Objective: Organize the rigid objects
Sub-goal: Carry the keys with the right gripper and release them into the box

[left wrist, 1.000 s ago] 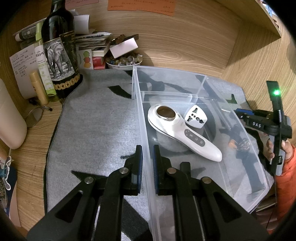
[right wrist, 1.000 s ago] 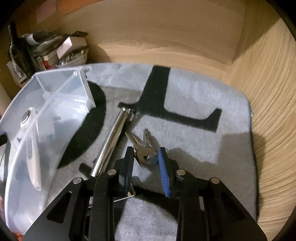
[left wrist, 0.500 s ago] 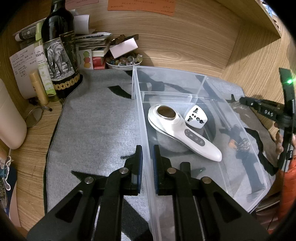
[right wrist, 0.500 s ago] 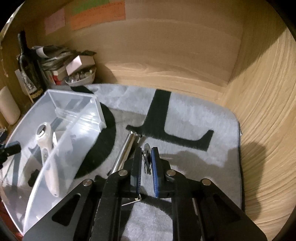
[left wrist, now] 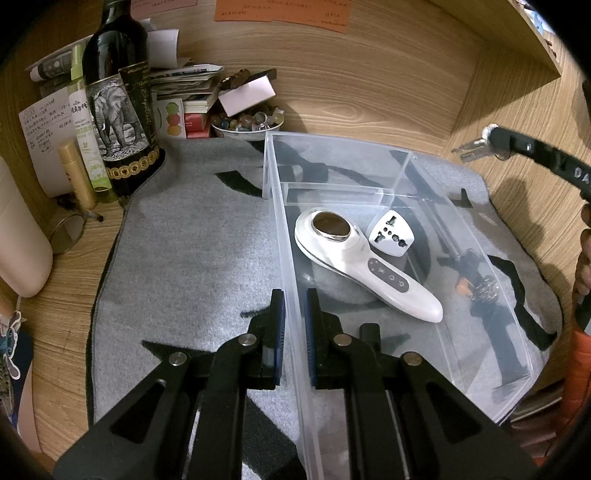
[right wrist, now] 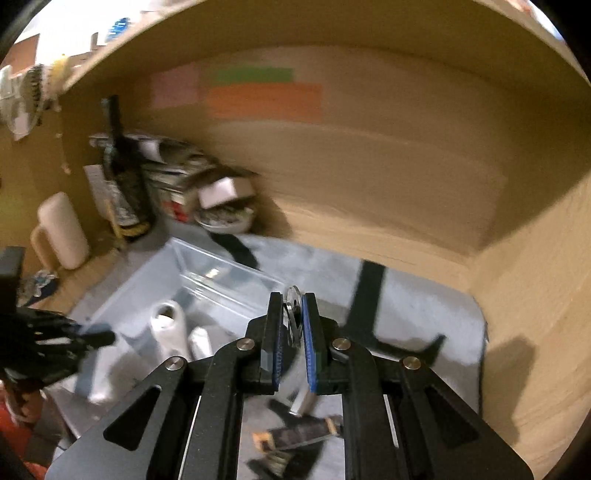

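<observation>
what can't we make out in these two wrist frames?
- Right wrist view: motion blur smears the clear bin; the items in it are unreadable.
- Keys: the right gripper pads hide most; count unclear.
- Left wrist view: the orange note is cut by the top edge, writing too small.
- Objects behind the bin's far wall: distorted.

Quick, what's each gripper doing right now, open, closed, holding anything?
Left gripper: closed on the near wall of the clear bin.
Right gripper: closed on the keys, held up in the air.
</observation>
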Motion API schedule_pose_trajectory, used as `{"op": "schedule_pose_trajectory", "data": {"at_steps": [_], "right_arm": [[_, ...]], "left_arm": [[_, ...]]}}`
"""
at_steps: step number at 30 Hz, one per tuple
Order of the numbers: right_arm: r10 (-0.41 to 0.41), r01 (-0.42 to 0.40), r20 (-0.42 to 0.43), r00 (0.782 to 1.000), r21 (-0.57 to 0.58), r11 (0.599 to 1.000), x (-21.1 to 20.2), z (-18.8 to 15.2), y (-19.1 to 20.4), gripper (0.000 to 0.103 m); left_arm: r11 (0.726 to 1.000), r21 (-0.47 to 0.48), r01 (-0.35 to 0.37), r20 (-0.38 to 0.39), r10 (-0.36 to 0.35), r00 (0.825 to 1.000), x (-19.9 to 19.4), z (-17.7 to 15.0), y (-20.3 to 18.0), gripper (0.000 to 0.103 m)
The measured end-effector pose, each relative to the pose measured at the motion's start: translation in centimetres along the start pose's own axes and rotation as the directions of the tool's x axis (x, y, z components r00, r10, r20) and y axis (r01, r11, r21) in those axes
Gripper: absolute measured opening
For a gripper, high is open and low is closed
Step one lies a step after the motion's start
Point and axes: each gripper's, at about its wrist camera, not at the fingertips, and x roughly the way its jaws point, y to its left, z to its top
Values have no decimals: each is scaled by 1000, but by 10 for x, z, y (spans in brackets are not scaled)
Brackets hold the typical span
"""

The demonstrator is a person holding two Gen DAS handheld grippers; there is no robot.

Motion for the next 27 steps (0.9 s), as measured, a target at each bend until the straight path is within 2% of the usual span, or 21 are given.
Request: {"op": "schedule_pose_trajectory", "data": {"at_steps": [7, 10, 17, 21, 24, 26, 27], "right_arm": [[94, -92, 21, 995, -84, 992, 1, 7, 45, 9], [102, -101, 12, 995, -107, 989, 3, 5, 56, 9], [111, -112, -18, 994, -77, 991, 5, 5, 50, 9], [68, -69, -29, 997, -34, 997, 9, 4, 33, 10], [38, -38, -55, 998, 6, 999, 15, 0, 17, 21], [5, -3, -64, 998, 27, 1000, 18, -4, 7, 36], [-14, 17, -71, 997, 36, 999, 20, -7, 2, 39]], "left_arm": [[1000, 2, 0, -1, 0, 1000, 1, 1, -1, 10], [1000, 3, 2, -1, -2, 1000, 3, 2, -1, 10], [1000, 7, 1, -1, -1, 1000, 3, 2, -2, 10], [1000, 6, 0, -1, 0, 1000, 3, 2, -2, 10], [1000, 7, 0, 0, 0, 1000, 2, 2, -2, 10], [1000, 7, 0, -1, 0, 1000, 3, 2, -2, 10], [1000, 6, 0, -1, 0, 1000, 2, 1, -2, 10]]}}
